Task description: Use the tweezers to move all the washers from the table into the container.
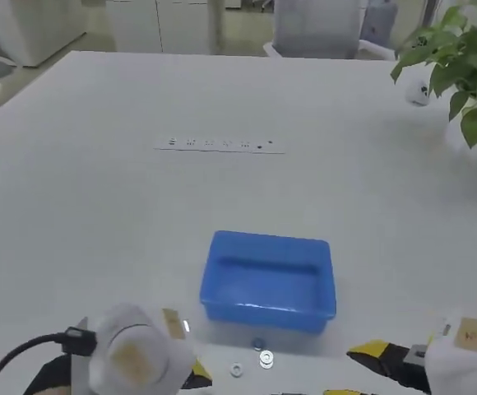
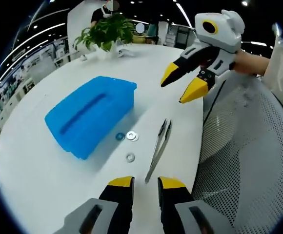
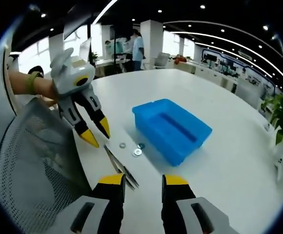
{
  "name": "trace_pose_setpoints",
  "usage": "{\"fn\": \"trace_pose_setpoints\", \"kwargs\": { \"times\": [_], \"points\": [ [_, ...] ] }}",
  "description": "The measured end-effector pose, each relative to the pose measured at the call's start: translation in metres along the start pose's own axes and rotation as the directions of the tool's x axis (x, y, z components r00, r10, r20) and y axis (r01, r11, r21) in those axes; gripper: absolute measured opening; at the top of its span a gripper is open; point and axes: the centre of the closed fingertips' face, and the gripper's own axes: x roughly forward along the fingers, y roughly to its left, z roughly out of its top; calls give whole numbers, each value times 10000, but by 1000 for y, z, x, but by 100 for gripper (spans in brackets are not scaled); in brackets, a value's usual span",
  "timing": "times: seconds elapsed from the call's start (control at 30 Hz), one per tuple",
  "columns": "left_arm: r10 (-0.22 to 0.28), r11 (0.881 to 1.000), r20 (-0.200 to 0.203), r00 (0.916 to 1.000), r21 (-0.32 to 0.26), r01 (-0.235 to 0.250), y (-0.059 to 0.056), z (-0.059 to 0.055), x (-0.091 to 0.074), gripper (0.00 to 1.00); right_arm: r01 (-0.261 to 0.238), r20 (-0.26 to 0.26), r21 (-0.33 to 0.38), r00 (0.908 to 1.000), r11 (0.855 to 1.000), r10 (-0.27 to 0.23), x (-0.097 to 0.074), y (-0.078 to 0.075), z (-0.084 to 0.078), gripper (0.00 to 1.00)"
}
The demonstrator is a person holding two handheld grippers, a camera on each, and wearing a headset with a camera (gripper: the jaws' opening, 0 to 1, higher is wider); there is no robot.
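Head view looks down on a wide, smooth white table [image 1: 140, 206], with plenty of bare surface beyond the work and to both sides. One blue plastic container [image 1: 265, 314], rectangular with rounded corners and an open top, stands near the table's front edge. Between it and that edge lie three small flat rings: a larger silver washer [image 1: 266, 359], a smaller silver washer [image 1: 236, 370] and a blue washer [image 1: 258, 344] nearest the container wall. None is inside the container.

One pair of thin metal tweezers [image 2: 160, 142] lies flat beside the washers, not touching them, close to the table's rounded edge. Past that edge is the grey mesh of a chair back [image 2: 249, 161].

Two grippers hover low over this strip, each black with yellow tips. The left gripper [image 2: 145, 183] has its jaws spread and empty, and one end of the tweezers lies just ahead of the gap. The right gripper [image 3: 142, 180] also has its jaws parted and grips nothing, with the tweezers' other end lying at its gap.

Farther off, a socket strip [image 1: 219, 145] is set flush in the tabletop, and a leafy green plant [image 1: 465, 66] stands at the far right.
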Motion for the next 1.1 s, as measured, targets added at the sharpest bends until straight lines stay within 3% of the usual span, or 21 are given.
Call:
{"fn": "trace_pose_setpoints", "kwargs": {
  "times": [0.2,0.33,0.37,0.57,0.73,0.87,0.97,1.1],
  "points": [
    [111,9933,-520,9986,1153,-50,0,1,6,11,-352,-480,-134,9982,9993,346,7,6,-8,25],
    [168,9787,-947,9954,2055,31,-2,-2,9,7,-717,-887,-855,9940,9938,641,13,12,-13,22],
    [147,9777,-689,9975,2100,1,-2,3,11,7,-777,-981,-1088,9929,9910,670,15,12,-14,20],
    [107,9581,-837,9964,2861,138,-4,2,12,0,-1461,-1312,-1703,9835,9745,1246,27,21,-16,19],
    [-67,9507,-896,9960,3084,342,-5,2,10,0,-1955,-1515,-2342,9749,9523,1629,32,26,-15,19],
    [121,9276,-595,9982,3734,110,-8,10,-2,0,-2292,-1567,-2576,9685,9387,1935,35,30,-14,18],
    [201,9256,-265,9994,3784,-85,-11,18,-15,0,-2552,-1571,-2781,9632,9260,2182,37,34,-11,17],
    [248,9255,-113,9996,3783,-187,-14,22,-28,0,-2872,-1661,-3132,9550,9052,2456,41,42,-9,16]
  ]
}}
